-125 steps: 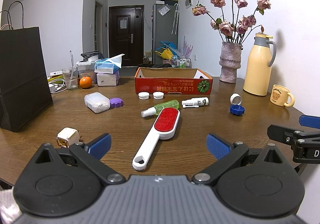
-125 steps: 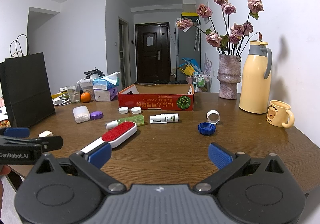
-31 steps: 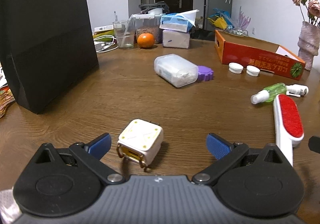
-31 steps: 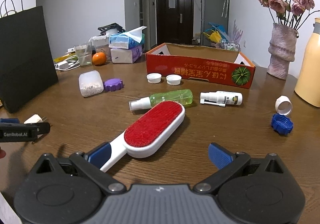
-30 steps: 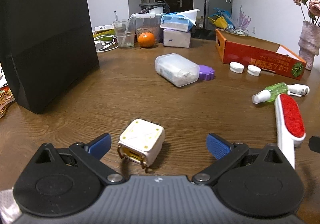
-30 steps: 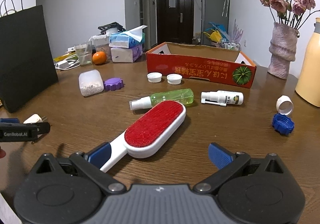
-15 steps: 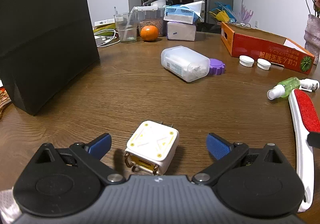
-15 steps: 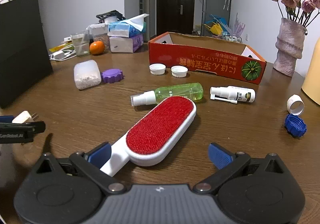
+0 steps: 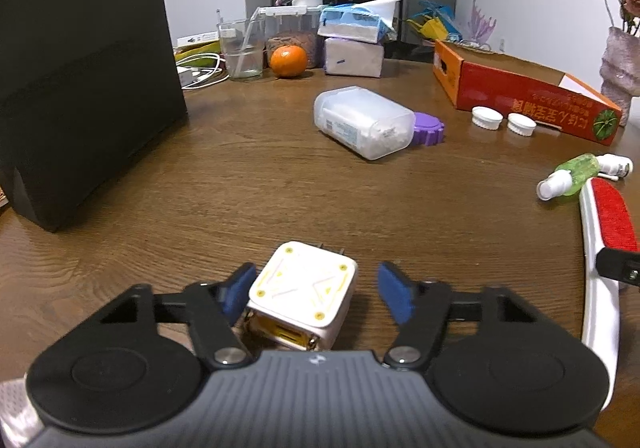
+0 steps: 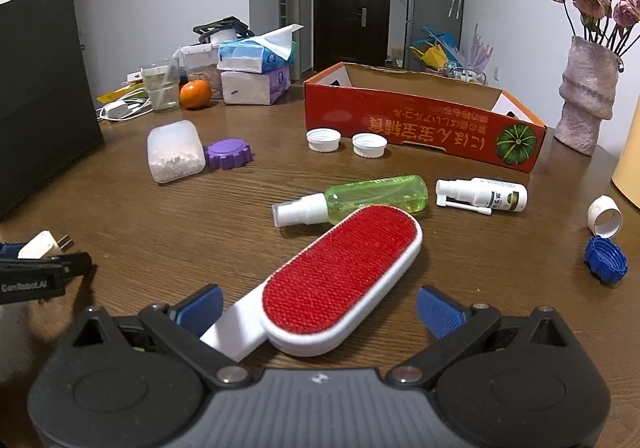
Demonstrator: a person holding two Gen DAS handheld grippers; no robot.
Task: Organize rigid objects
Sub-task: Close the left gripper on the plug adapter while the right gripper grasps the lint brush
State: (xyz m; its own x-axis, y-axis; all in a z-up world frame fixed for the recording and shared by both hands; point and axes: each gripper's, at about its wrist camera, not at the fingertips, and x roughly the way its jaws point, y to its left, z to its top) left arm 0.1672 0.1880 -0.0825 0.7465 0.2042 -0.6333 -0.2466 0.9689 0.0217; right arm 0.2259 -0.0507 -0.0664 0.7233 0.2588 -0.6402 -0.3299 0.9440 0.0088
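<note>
Left gripper [image 9: 318, 298] low over the counter [image 9: 280, 184], fingers [image 9: 239, 293] on either side of the white plug adapter [image 9: 304, 288]. Jaws have just been closing, adapter between them. Left pad looks to be against the adapter's side, right pad stands clear with a gap, so not yet clamped. Adapter sits on the counter, prongs pointing away from the camera.

Right gripper [image 10: 318, 308] released, fingers [image 10: 438, 312] spread wide over the lint brush [image 10: 340, 276]. Brush lies flat, red pad up, white handle running under the left finger; contact there hard to judge from this angle.

Green spray bottle [image 10: 360, 198] on its side just beyond the brush head. Small white spray bottle [image 10: 484, 196] beside it to the right. Red cardboard box [image 10: 424, 124] further back, open top, two white caps [image 10: 346, 142] in front of it. Clear plastic jar [image 9: 362, 122] on its side with purple lid [image 9: 428, 128] touching it. Blue cap [image 10: 606, 260] and white ring [image 10: 604, 216] at far right. Black paper bag [image 9: 80, 60] stands at left
</note>
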